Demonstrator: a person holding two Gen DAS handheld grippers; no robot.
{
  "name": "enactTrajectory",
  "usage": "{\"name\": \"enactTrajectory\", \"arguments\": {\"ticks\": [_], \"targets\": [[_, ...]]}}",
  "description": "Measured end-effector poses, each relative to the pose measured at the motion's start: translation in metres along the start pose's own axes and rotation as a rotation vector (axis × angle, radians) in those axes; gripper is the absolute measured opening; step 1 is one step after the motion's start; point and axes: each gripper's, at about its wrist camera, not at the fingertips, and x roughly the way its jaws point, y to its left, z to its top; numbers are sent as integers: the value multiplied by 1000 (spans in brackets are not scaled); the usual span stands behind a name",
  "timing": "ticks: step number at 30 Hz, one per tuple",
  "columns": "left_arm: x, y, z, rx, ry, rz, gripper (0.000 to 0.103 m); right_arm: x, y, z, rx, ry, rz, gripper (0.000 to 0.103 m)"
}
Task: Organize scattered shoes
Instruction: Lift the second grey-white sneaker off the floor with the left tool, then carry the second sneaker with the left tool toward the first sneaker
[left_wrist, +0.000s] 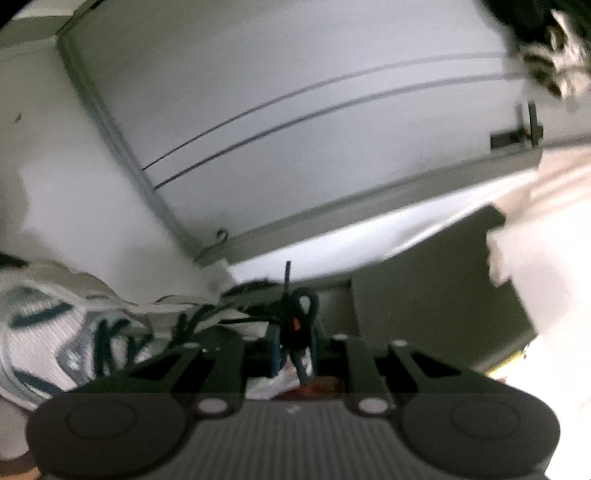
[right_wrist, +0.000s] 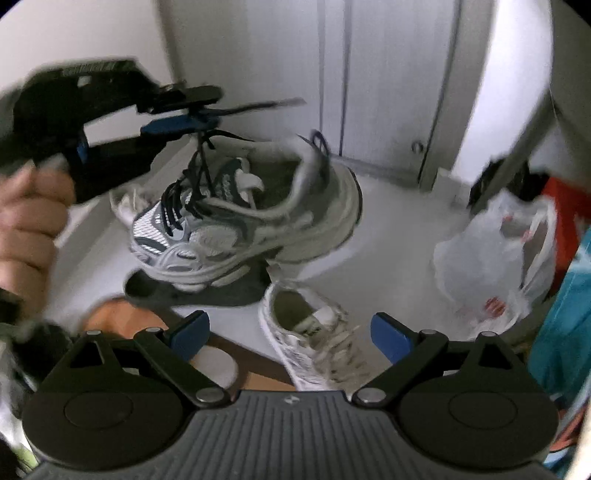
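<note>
Left gripper: closed tight on the dark laces of a grey-and-white sneaker. In my left wrist view the blue pads sit close together with a lace loop pinched between them; the sneaker's toe shows low on the left of that view.

Sneaker: hangs from the laces, clear of the floor, tilted, heel toward the white door. A dark shadow lies on the floor beneath it.

My left hand: wrapped round the left gripper's handle, at the left edge of the right wrist view.

Right gripper: jaws spread wide, holding nothing. It hovers above a second sneaker, white, which lies on the floor between the two blue pads as seen from above; whether a pad touches it I cannot tell.

Other items, right wrist view: white plastic bag with red print on the floor at right; something red behind it; teal fabric at the right edge.

Other items, left wrist view: white door panel with a grey frame, tilted across the view; blurred.
</note>
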Motion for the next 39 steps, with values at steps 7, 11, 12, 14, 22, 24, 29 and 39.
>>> {"name": "enactTrajectory", "arguments": {"ticks": [7, 11, 12, 14, 22, 24, 29, 39], "targets": [[-47, 10, -50, 17, 69, -17, 15, -2, 37, -49, 26, 81, 9, 97], [-82, 9, -72, 9, 96, -44, 15, 2, 57, -84, 34, 156, 5, 97], [-88, 13, -77, 11, 94, -52, 15, 2, 62, -91, 27, 170, 7, 97], [-98, 17, -84, 22, 107, -44, 15, 4, 68, -102, 23, 173, 7, 97], [-141, 21, -106, 64, 149, -9, 15, 13, 91, -121, 4, 79, -111, 97], [-152, 21, -108, 63, 147, -17, 15, 10, 93, -125, 48, 73, -94, 97], [-169, 20, -118, 60, 109, -58, 15, 6, 80, -130, 127, 31, -94, 96], [-163, 31, -130, -4, 113, -63, 15, 5, 62, -141, 210, 1, -92, 96]]}}
